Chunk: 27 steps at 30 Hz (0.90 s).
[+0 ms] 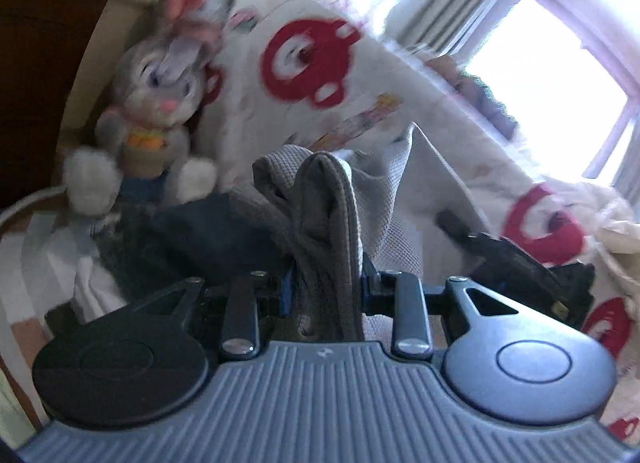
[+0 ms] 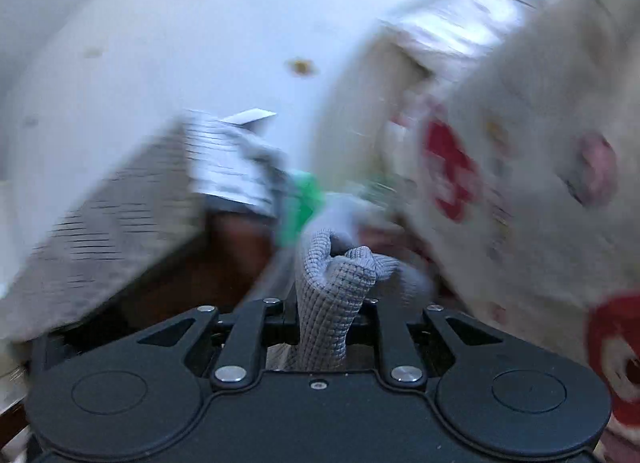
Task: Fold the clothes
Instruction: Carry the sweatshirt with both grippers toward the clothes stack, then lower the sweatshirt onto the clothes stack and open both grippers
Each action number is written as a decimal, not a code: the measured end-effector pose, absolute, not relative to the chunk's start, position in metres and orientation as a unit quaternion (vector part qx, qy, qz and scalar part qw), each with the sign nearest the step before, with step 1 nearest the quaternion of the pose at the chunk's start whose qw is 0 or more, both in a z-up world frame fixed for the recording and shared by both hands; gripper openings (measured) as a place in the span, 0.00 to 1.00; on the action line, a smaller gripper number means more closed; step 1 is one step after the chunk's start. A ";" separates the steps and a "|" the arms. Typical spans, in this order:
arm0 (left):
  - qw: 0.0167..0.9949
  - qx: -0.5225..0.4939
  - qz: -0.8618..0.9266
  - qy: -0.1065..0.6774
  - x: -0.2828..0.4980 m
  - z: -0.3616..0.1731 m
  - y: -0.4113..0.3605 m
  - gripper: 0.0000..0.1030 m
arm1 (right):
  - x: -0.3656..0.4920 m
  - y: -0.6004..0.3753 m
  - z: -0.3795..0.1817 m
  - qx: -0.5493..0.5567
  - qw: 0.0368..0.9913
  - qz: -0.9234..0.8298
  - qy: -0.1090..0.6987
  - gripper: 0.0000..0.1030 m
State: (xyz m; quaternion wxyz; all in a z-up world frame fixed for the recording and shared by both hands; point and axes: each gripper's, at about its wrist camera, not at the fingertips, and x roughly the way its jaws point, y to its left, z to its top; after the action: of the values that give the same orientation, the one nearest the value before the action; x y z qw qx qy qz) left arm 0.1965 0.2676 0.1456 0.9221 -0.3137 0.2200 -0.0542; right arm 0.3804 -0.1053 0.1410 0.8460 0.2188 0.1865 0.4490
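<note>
Behind everything, a white bedcover printed with red ring shapes (image 1: 320, 63), rising ahead of the left gripper and off to the right of the right one. Ahead-left of the left gripper, a grey plush rabbit with pink ears (image 1: 160, 79), sitting upright against that cover. Nearer, between the two grippers, a grey waffle-knit cotton garment (image 1: 328, 215): bunched, held up off the bed, not laid flat. Running from the left gripper (image 1: 328, 283) rightward and slightly ahead, a stretch of lighter cloth toward a black tool seen at lower right, probably the other gripper, though too blurred to be sure. Left gripper pinching a thick doubled fold of the knit, jaws pressed on both sides of it. Right gripper (image 2: 330, 315) likewise clamped on a narrow rolled edge of the same weave, cloth standing straight up out of the jaws. Long axis of the garment judged to lie across, gripper to gripper; neither nearer than the other, each already on it. Fold stage unclear from such bunching and blur.
</note>
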 end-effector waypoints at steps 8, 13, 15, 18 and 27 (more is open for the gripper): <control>0.916 -0.319 -0.024 0.241 0.212 0.112 0.268 0.28 | 0.400 -0.095 0.071 0.247 0.869 0.354 0.243 0.22; 0.929 -0.282 0.016 0.240 0.201 0.125 0.263 0.41 | 0.393 -0.092 0.098 0.224 0.887 0.349 0.204 0.25; 0.951 -0.208 0.065 0.221 0.187 0.143 0.250 0.53 | 0.392 -0.079 0.102 0.159 0.916 0.296 0.220 0.41; 0.971 -0.144 0.063 0.180 0.172 0.166 0.239 0.60 | 0.371 -0.070 0.106 0.074 0.948 0.231 0.205 0.46; 0.966 -0.049 0.006 0.254 0.255 0.153 0.228 0.57 | 0.333 -0.073 0.103 0.022 0.962 0.238 0.133 0.53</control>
State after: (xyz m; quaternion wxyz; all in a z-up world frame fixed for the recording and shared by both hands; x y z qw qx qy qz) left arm 0.2550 0.2276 0.1527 0.9660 -0.0491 0.2538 0.0064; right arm 0.3328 -0.0730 0.1034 0.9617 0.0223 0.1331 0.2384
